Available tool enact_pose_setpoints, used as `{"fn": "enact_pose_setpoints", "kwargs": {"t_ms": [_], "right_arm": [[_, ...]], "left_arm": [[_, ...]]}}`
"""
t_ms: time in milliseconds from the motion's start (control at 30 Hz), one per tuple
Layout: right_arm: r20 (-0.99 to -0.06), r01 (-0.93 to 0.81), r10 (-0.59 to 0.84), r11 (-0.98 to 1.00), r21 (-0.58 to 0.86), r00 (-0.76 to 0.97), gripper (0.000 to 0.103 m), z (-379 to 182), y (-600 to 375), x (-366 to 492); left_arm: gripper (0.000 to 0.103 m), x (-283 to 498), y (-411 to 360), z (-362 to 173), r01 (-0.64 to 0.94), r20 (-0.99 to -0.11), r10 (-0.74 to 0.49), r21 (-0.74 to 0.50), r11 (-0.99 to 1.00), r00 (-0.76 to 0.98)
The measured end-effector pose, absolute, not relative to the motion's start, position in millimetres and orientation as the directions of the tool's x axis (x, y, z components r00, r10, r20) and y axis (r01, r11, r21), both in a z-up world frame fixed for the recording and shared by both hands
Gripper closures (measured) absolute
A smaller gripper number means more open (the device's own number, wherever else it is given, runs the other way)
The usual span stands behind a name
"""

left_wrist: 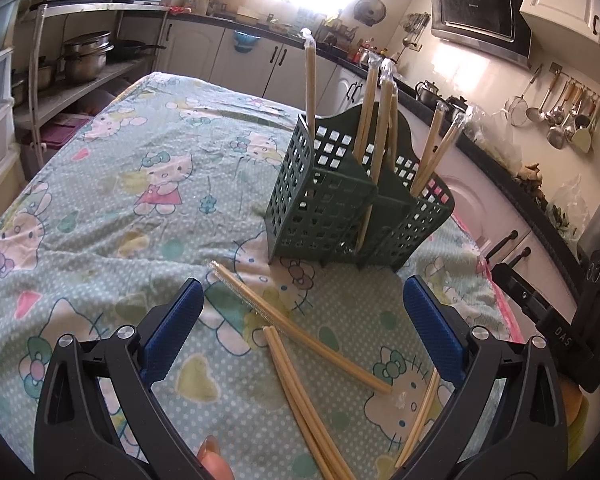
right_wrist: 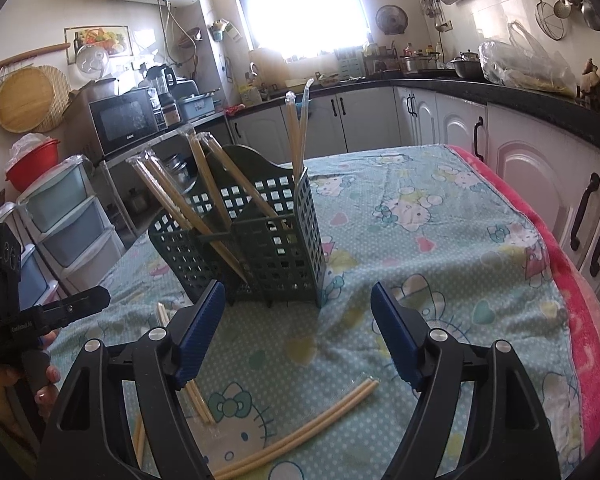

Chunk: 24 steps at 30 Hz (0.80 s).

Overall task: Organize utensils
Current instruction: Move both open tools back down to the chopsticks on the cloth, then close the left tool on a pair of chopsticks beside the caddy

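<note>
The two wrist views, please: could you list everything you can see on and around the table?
caddy: one, dark green, perforated, standing on the cloth mid-table.
wrapped chopstick pairs: several, tan, upright or leaning in the caddy.
loose chopstick pairs: at least four, tan, lying on the cloth in front of the caddy.
tablecloth: one, pale green cartoon print, covering the table.
microwave: one, black, on a shelf behind.
ladles and strainers: several, metal, hanging on the wall.
left gripper: black with blue pads, jaws open over loose pairs.
right gripper: same, jaws open, empty.
</note>
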State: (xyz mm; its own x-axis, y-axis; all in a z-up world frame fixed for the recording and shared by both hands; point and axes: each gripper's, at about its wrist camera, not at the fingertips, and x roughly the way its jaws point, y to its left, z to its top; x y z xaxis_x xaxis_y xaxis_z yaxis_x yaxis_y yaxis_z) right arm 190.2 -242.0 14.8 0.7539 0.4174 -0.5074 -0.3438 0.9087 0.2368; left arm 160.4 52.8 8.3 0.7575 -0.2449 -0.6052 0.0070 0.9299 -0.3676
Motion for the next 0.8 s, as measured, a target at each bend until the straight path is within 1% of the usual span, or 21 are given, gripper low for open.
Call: {"fn": "enact_pose_setpoints", "kwargs": {"t_ms": [433,500,567,600,633,667,767,800], "right_arm": [[-0.548,-0.362,0.424,0.905,0.224,0.721,0.028,0.5,-238.6,181.4],[-0.555,-0.363,0.425,0.904,0.223,0.715,0.028,-1.7,-238.2,180.9],[-0.56,-0.365,0.426,0.904,0.224,0.711,0.028,-3.7,-237.8,180.1],[-0.563,-0.366,0.426,0.904,0.223,0.708,0.028,-4.7,-237.8,179.4],[-0.564,-0.367,0.426,0.903,0.223,0.707,0.028,-5.0,-237.5,179.2],[-0.567,-0.367,0.426,0.903,0.222,0.705,0.028,-5.7,-237.4,178.9],[-0.572,-0.366,0.425,0.904,0.222,0.702,0.028,-8.1,-237.6,177.2],[-0.573,-0.366,0.424,0.904,0.222,0.701,0.028,-8.1,-237.2,176.5]], "left_arm": [[0.011,151.2,51.3,-12.1,-0.006,-0.654,-0.227,-0.335,0.942,0.721],[0.013,150.3,50.0,-16.1,-0.005,-0.663,-0.227,-0.328,0.945,0.713],[0.022,150.5,48.5,-19.6,-0.002,-0.673,-0.23,-0.325,0.946,0.703],[0.024,150.6,47.1,-21.5,0.003,-0.679,-0.232,-0.321,0.947,0.697],[0.029,150.8,44.9,-23.3,0.005,-0.687,-0.227,-0.309,0.951,0.69],[0.036,150.8,43.4,-25.0,0.008,-0.693,-0.225,-0.301,0.953,0.685],[0.05,152.0,39.4,-32.1,0.019,-0.713,-0.233,-0.295,0.955,0.661],[0.054,152.3,38.2,-33.9,0.022,-0.717,-0.235,-0.294,0.956,0.656]]}}
